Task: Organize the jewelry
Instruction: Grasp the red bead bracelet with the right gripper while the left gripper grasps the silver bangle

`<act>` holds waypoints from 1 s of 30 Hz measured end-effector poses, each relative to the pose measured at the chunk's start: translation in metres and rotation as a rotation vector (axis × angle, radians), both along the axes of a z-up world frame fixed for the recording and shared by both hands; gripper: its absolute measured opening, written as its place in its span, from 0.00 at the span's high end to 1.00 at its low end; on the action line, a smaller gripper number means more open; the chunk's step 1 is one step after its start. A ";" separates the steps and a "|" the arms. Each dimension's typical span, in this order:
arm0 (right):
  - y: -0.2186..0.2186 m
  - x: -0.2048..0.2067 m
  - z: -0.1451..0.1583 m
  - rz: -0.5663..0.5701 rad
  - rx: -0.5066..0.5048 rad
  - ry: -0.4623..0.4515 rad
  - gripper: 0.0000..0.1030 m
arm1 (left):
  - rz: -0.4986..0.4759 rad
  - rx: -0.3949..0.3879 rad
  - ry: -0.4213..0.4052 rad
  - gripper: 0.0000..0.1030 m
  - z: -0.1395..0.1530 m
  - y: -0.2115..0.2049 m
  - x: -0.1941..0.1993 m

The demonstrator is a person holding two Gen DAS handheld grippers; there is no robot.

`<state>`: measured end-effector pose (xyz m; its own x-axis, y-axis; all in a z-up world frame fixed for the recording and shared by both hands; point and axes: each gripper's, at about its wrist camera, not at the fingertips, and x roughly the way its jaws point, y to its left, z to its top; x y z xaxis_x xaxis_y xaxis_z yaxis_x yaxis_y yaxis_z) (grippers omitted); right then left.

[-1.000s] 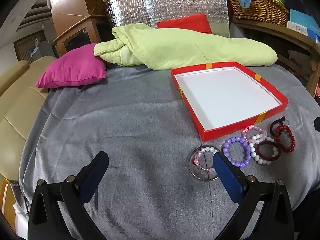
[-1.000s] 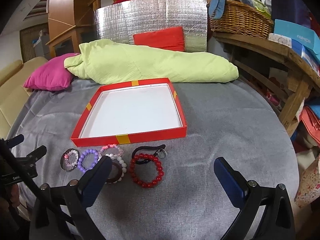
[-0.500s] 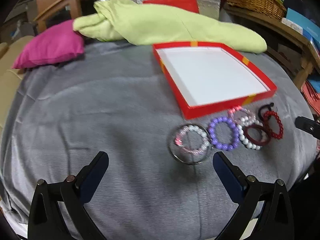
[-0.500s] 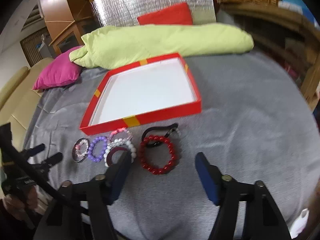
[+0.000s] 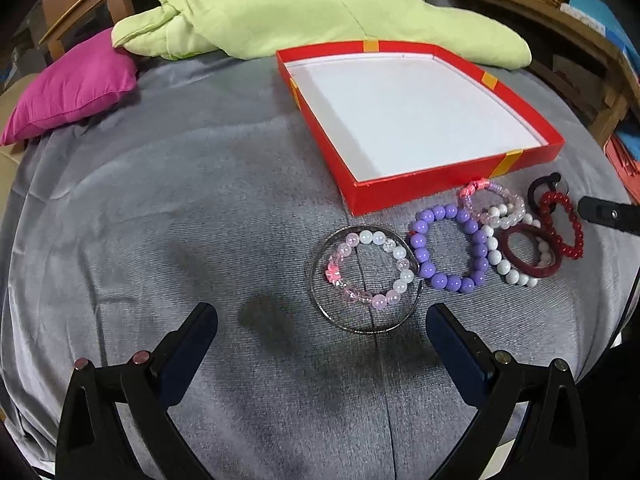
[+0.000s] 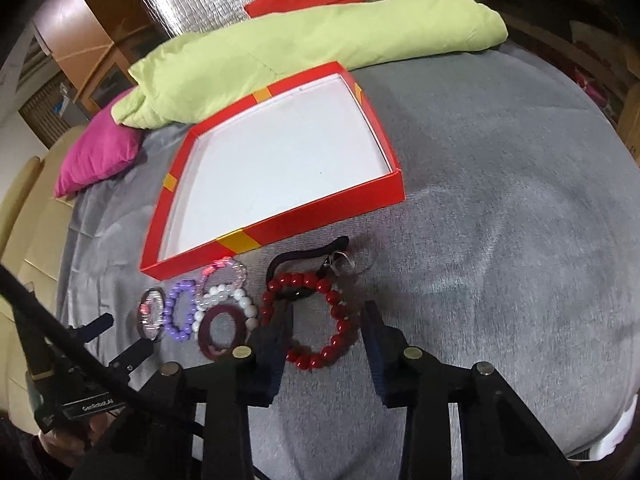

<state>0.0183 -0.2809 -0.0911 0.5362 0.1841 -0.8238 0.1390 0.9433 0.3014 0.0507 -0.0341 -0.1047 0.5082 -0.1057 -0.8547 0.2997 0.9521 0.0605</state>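
A red box (image 5: 520, 96) with a white inside (image 6: 240, 236) lies open on the grey cloth. In front of it lie several bracelets: a metal bangle (image 5: 320, 300) around a pink-white bead bracelet (image 5: 400, 256), a purple one (image 5: 452, 280), a white one with a dark red ring (image 5: 516, 260), and a red bead bracelet (image 6: 340, 344). My left gripper (image 5: 320, 320) is open just short of the bangle. My right gripper (image 6: 326, 316) is open with its fingers either side of the red bead bracelet.
A green quilt (image 5: 320, 12) and a pink pillow (image 5: 72, 84) lie behind the box. A black strap with a key ring (image 6: 312, 256) lies beside the red beads. Wooden shelves (image 5: 580, 28) stand at the right, a beige sofa (image 6: 24, 208) at the left.
Both grippers have moved forward and down toward the bracelets. The right gripper's fingers have narrowed and now straddle the red bead bracelet. The left stays wide open.
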 end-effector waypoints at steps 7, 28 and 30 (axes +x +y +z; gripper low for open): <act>0.018 0.014 -0.013 0.039 -0.121 0.071 0.88 | -0.007 -0.051 0.034 0.01 -0.008 0.004 0.010; 0.024 -0.020 0.038 0.066 -0.140 -0.232 0.90 | -0.005 -0.131 -0.128 0.41 0.031 0.019 0.005; 0.026 -0.021 0.046 0.066 -0.130 -0.271 0.90 | -0.010 -0.133 -0.153 0.41 0.038 0.016 0.005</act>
